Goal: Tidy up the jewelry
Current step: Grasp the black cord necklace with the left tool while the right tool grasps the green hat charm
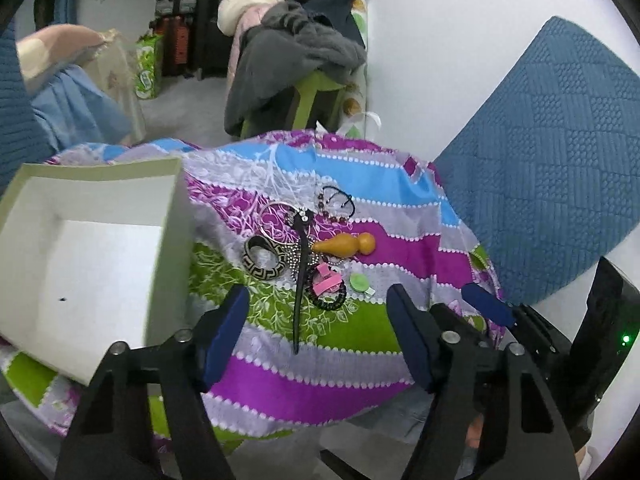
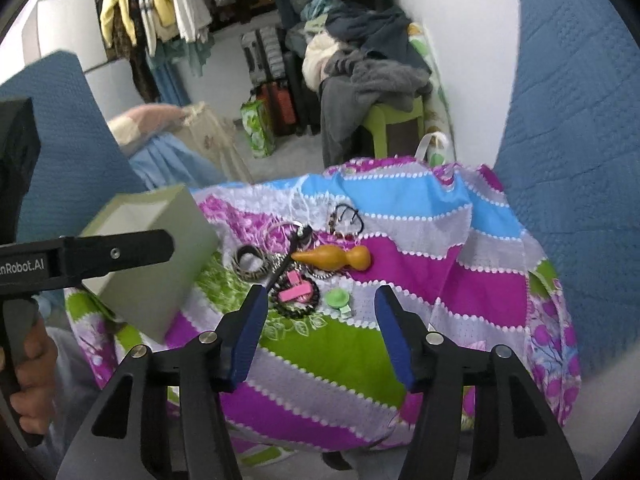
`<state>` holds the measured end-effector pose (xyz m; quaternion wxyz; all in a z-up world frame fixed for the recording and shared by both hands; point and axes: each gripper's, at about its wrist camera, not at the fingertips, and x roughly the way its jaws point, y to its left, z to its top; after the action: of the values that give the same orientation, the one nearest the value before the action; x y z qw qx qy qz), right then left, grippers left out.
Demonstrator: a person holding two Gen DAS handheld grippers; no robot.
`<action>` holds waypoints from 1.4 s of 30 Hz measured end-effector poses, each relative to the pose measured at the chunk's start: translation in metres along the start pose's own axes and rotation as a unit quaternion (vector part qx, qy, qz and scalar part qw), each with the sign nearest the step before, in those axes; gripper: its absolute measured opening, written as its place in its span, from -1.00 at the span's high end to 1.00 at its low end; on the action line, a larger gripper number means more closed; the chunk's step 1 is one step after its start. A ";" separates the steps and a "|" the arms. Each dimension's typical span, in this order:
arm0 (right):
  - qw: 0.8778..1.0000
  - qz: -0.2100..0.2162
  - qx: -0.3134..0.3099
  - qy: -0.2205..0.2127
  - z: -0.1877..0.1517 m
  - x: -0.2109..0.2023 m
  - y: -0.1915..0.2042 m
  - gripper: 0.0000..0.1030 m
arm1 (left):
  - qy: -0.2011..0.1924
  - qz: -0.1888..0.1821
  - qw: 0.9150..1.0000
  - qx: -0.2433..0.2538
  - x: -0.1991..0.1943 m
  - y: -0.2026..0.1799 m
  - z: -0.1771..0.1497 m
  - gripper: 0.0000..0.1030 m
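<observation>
A pile of jewelry lies on a striped purple, green and blue cloth point(image 1: 360, 360). It holds a black-and-cream bangle point(image 1: 264, 260), a long black hair stick point(image 1: 300, 280), an orange gourd-shaped piece point(image 1: 344, 245), a pink clip point(image 1: 326, 282), a green round clip point(image 1: 358, 282) and a black beaded bracelet point(image 1: 330, 300). An open white box point(image 1: 80, 260) stands left of the pile. My left gripper point(image 1: 318, 300) hovers open just short of the pile, its pads pressing nothing. My right gripper point(image 2: 322, 296) is also open, in front of the pink clip point(image 2: 296, 290) and the gourd point(image 2: 334, 258).
The right gripper's blue finger point(image 1: 484, 304) shows close on the left gripper's right. A blue quilted cushion point(image 1: 540, 160) leans against the white wall. Behind the cloth stand a green stool point(image 2: 394, 124) heaped with clothes, suitcases point(image 2: 272, 60) and a person's hand point(image 2: 28, 380) on the left handle.
</observation>
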<state>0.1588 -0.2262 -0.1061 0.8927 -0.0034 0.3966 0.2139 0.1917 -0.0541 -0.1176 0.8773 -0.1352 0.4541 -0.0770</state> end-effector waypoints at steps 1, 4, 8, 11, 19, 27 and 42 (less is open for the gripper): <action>1.000 0.000 -0.004 0.005 0.000 0.006 -0.001 0.05 | 0.007 -0.002 1.000 -0.001 0.008 0.001 0.001 -0.10; 0.999 0.000 -0.012 0.032 0.000 0.032 -0.005 0.45 | 0.021 -0.014 1.000 -0.006 0.028 0.003 0.003 0.04; 0.998 0.013 -0.011 0.062 -0.003 0.065 -0.012 0.52 | 0.048 -0.024 0.998 -0.015 0.061 0.008 0.004 0.31; 0.997 0.009 -0.020 0.078 -0.006 0.081 -0.013 0.53 | 0.066 -0.023 0.997 -0.018 0.085 0.012 0.004 0.39; 0.994 0.002 -0.054 0.092 -0.008 0.110 -0.014 0.53 | 0.074 -0.017 0.997 -0.012 0.111 0.018 0.004 0.57; 0.992 -0.011 -0.080 0.097 -0.010 0.125 -0.006 0.54 | 0.078 -0.019 0.997 -0.019 0.128 0.028 0.007 0.78; 0.994 -0.015 -0.030 0.106 -0.003 0.115 -0.015 0.59 | 0.077 -0.038 0.996 -0.033 0.124 0.023 0.012 0.86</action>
<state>0.2306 -0.1968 -0.1919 0.8482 -0.0590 0.4822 0.2113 0.2726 -0.0618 -0.2142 0.8311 -0.1754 0.5170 -0.1055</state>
